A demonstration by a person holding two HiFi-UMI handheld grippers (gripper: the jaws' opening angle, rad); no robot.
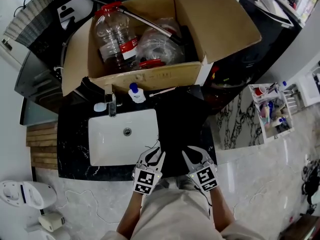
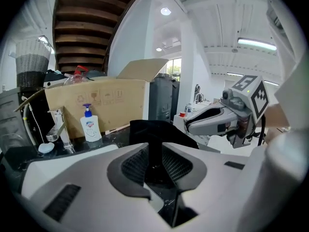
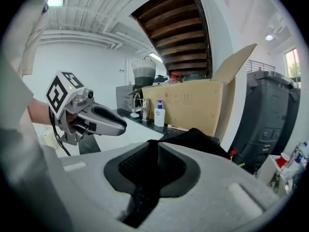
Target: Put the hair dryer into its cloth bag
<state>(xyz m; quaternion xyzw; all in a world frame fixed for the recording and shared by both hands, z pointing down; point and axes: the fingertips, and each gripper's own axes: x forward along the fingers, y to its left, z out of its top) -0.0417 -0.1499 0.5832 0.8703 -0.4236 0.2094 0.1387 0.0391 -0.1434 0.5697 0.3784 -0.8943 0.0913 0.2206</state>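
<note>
Left gripper (image 1: 159, 153) and right gripper (image 1: 188, 154) each pinch the cloth bag (image 3: 203, 139), hard to distinguish against black counter (image 1: 72, 134); sink (image 1: 107, 144), cardboard box (image 1: 145, 77) above.

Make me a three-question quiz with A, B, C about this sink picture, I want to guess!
1. Where is the soap bottle? A on the floor; B beside the tap; C in a drawer.
2. What colour is the sink? A white; B red; C green.
3. What are the left tongs doing? A gaping empty; B gripping a spoon; C pinching the black cloth bag.
Answers: B, it stands next to the tap; A, it is plainly white; C, black cloth is clamped in them.
</note>
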